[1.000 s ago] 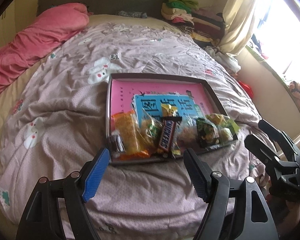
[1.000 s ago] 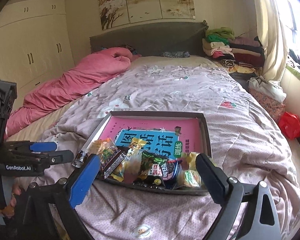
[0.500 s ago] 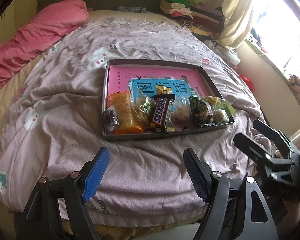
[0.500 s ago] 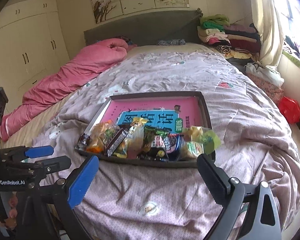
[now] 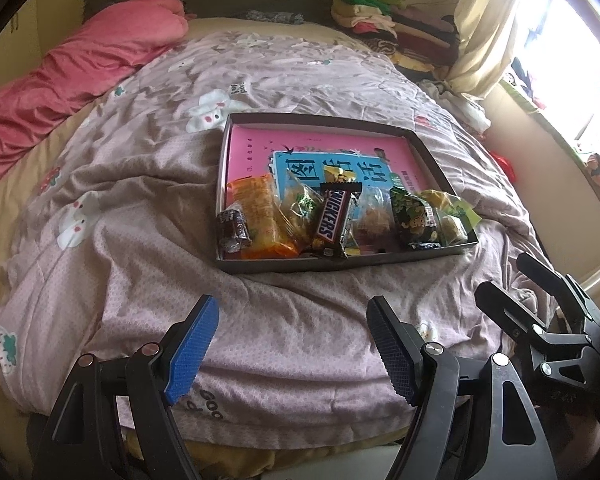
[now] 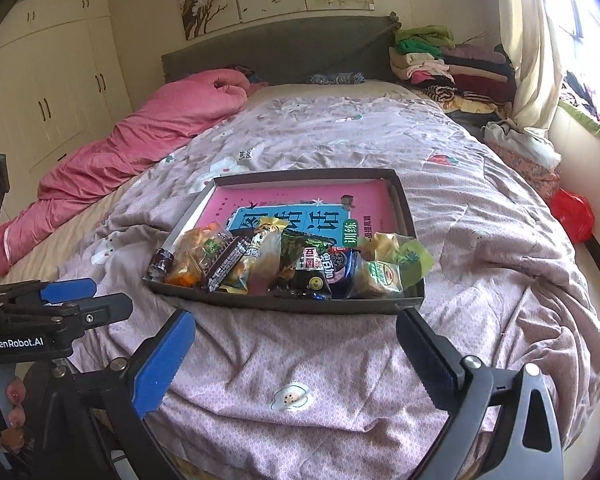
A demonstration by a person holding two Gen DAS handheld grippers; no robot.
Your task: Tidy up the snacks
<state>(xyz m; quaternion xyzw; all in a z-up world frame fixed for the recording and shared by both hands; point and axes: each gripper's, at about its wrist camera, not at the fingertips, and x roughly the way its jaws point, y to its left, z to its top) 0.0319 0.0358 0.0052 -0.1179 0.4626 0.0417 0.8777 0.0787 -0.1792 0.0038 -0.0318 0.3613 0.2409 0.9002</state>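
Observation:
A shallow dark tray [image 5: 324, 266] lies on the bed with a pink and blue book [image 5: 320, 152] in it. Several snacks sit piled along its near edge: a Snickers bar [image 5: 334, 218], an orange packet [image 5: 260, 210], a small dark candy [image 5: 232, 228] and green packets [image 5: 414, 216]. The tray [image 6: 284, 304] and the snack pile [image 6: 292, 266] also show in the right wrist view. My left gripper [image 5: 292, 340] is open and empty, short of the tray. My right gripper [image 6: 296, 356] is open and empty, also short of the tray.
The bed has a lilac patterned quilt [image 5: 140, 200] and a pink duvet [image 5: 60, 80] at the left. Folded clothes [image 6: 440, 60] are stacked by the headboard. A curtain [image 6: 536, 60] and window are at the right. Wardrobes [image 6: 40, 92] stand at the left.
Both grippers have drawn back from the tray toward the foot of the bed, so the tray looks farther off. Both stay open and empty.

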